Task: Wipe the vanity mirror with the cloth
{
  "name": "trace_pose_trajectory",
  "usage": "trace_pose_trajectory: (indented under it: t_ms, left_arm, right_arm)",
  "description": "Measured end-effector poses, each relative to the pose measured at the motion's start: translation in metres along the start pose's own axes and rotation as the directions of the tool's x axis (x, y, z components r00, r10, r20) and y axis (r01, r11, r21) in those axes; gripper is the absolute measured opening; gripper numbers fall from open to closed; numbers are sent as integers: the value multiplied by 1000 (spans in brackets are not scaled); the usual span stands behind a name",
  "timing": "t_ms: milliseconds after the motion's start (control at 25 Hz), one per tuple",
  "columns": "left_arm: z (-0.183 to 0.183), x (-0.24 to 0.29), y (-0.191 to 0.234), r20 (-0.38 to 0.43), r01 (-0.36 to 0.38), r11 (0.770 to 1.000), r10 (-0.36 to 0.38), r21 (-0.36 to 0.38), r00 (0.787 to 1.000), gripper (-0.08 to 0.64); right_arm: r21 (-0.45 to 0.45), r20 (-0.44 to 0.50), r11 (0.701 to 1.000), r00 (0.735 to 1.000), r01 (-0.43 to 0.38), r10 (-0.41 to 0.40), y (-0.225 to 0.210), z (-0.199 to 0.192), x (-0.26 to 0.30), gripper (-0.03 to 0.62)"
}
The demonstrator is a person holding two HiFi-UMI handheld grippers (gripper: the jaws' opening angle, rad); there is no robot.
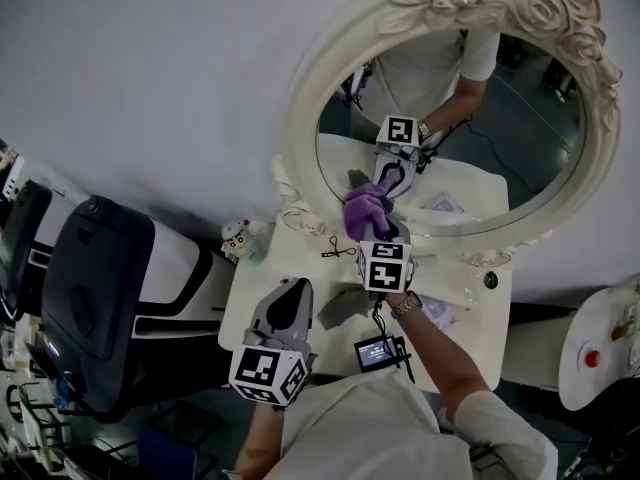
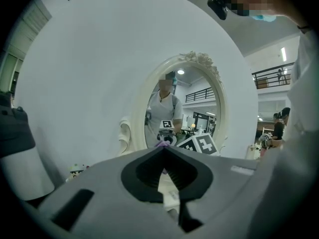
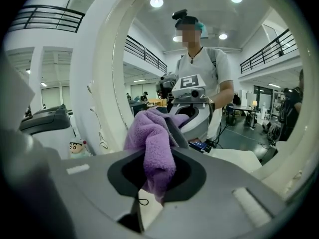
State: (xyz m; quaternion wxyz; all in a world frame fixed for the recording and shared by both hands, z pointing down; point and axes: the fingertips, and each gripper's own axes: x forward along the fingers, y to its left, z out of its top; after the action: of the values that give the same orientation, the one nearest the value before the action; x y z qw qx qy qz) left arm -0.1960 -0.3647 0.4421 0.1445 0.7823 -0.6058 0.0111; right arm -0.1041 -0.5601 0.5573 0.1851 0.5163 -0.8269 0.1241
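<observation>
An oval vanity mirror in a carved white frame stands on the white vanity table. A purple cloth is pressed against the lower left of the glass, with my right gripper shut on it. In the right gripper view the cloth bulges out of the right gripper right at the glass, and the person's reflection fills the mirror. My left gripper hovers over the table's left part, shut and with nothing in it. In its own view the left gripper points at the mirror.
A small cartoon figurine and a thin black loop lie left of the mirror's base. A small screen device sits near the table's front edge. A black chair stands at the left, a round white side table at the right.
</observation>
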Motion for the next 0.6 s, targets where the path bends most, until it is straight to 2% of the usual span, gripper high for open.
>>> trace_pose_trajectory:
  t_ms: [240, 400, 600]
  left_arm:
    - [-4, 7, 4, -15, -10, 1000, 10, -5, 1000, 1]
    - [-5, 21, -11, -31, 33, 999, -33, 11, 999, 2]
    - [-6, 43, -39, -42, 108, 994, -106, 25, 993, 2]
  right_arm:
    - [1, 20, 1000, 1000, -5, 5, -1, 0, 9, 60]
    - [12, 20, 1000, 1000, 19, -19, -19, -4, 2, 61]
    - [43, 6, 995, 996, 86, -86, -68, -13, -18, 63]
